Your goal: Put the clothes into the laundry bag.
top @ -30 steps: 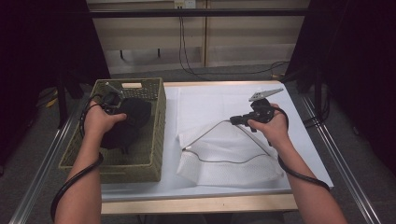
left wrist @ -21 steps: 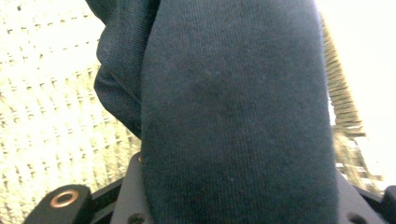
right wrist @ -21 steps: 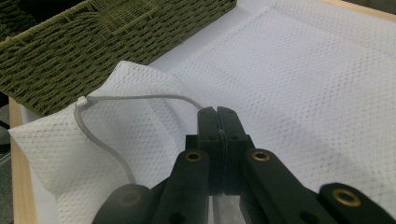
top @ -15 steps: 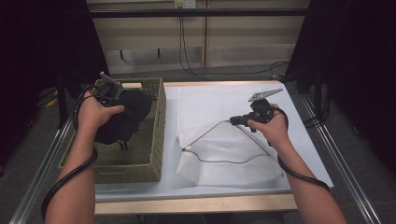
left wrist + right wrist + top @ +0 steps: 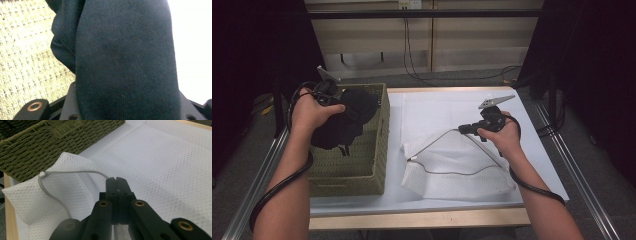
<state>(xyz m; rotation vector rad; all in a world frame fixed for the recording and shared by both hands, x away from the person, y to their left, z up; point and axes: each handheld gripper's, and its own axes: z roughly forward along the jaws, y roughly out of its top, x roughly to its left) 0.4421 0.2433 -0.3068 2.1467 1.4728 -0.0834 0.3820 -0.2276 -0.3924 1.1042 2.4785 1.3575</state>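
Jaws of the left gripper (image 5: 328, 90) pinch a dark garment (image 5: 343, 122) above the woven basket (image 5: 362, 172) at the desk's (image 5: 462, 197) left edge. Right gripper (image 5: 468, 129) jaws are pressed together on the mesh bag's (image 5: 462, 175) grey zipper edge (image 5: 72, 172). Cables cross the grey floor behind.

In the left gripper view the dark garment (image 5: 125, 65) covers the left tongs' jaws and hides most of the basket (image 5: 25, 50); its own lower folds run past the picture's edge.
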